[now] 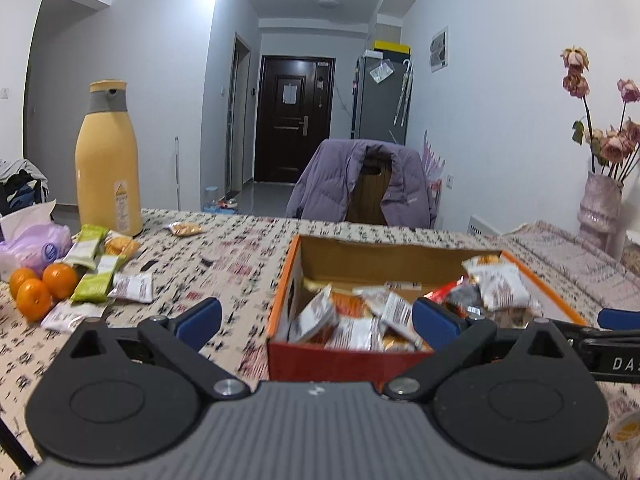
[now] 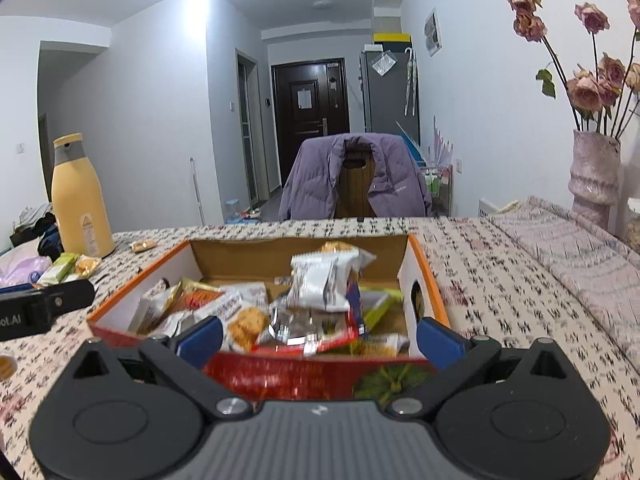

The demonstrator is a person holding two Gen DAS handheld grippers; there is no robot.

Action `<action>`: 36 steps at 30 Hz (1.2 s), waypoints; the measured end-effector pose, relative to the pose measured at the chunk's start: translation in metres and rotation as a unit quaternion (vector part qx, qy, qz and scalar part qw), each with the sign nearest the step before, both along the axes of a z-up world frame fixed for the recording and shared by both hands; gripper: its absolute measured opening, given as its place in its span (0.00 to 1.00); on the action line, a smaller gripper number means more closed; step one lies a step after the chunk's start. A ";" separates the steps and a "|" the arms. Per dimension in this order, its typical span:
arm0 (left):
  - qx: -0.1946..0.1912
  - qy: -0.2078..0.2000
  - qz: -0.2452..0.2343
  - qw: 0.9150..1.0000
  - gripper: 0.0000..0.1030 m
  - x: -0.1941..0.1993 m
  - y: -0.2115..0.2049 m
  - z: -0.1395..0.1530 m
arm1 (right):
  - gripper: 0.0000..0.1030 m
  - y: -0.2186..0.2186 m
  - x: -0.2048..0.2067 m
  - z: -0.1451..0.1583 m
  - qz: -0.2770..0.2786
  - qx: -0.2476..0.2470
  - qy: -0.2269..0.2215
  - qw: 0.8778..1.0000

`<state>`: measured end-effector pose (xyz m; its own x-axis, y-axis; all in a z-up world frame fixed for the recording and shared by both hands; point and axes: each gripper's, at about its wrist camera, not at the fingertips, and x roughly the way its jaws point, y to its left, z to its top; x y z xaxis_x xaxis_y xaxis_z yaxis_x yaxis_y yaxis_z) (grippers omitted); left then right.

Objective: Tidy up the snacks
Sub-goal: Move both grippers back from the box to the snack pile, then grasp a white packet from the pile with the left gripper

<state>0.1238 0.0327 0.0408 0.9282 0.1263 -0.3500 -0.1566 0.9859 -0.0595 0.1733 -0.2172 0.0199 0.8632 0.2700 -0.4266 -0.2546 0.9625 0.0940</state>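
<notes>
While I am holding both hand-held grippers, the left hand-held gripper [image 1: 316, 318] and the right hand-held gripper [image 2: 318, 338], apart and empty, many snacks are lying in the box [image 2: 424, 268] just ahead; several packets [image 1: 96, 276] are waiting far left on the desk [image 1: 240, 256].

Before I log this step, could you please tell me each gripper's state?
Left gripper: open, holding nothing.
Right gripper: open, holding nothing.
</notes>
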 end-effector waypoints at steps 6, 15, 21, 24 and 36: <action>0.000 0.023 -0.009 1.000 1.00 -0.016 0.006 -0.012 | 1.00 0.001 -0.019 -0.012 0.001 -0.011 0.017 1.000; -0.003 0.067 -0.035 0.997 1.00 -0.033 0.008 -0.034 | 1.00 -0.007 -0.043 -0.031 0.000 -0.016 0.046 0.999; 0.006 0.100 -0.055 0.993 1.00 -0.030 -0.003 -0.046 | 1.00 -0.008 -0.049 -0.046 0.003 -0.017 0.069 0.997; 0.013 0.116 -0.063 0.991 1.00 -0.025 -0.008 -0.053 | 1.00 -0.007 -0.052 -0.049 0.005 -0.018 0.075 0.997; 0.014 0.153 -0.085 0.985 0.75 -0.012 -0.015 -0.068 | 1.00 -0.001 -0.052 -0.054 0.012 -0.022 0.085 0.996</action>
